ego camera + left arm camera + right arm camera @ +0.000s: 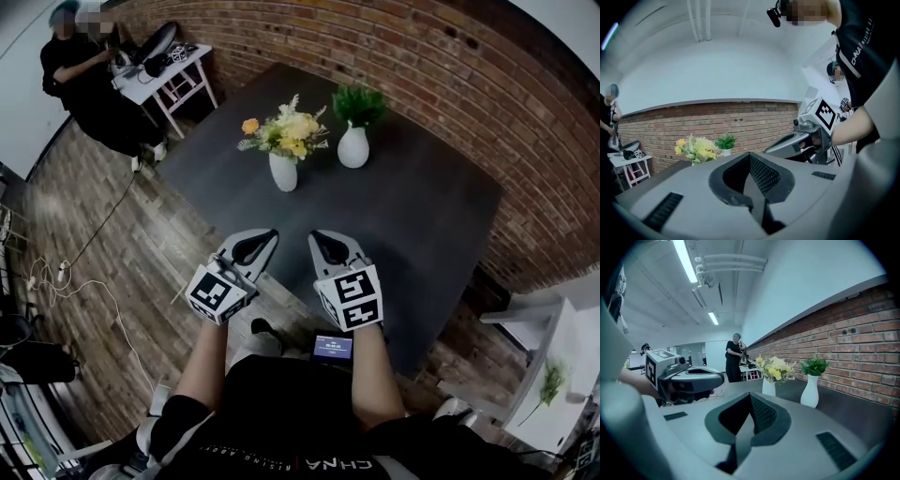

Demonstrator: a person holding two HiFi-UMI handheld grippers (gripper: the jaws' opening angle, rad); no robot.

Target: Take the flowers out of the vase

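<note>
i see the flowers (286, 131) as a loose bunch of yellow and cream blooms, one orange, with pale green sprigs, standing upright in a small white vase (283, 174). the vase sits upright on the dark bench (422, 225), in its far half.
</note>
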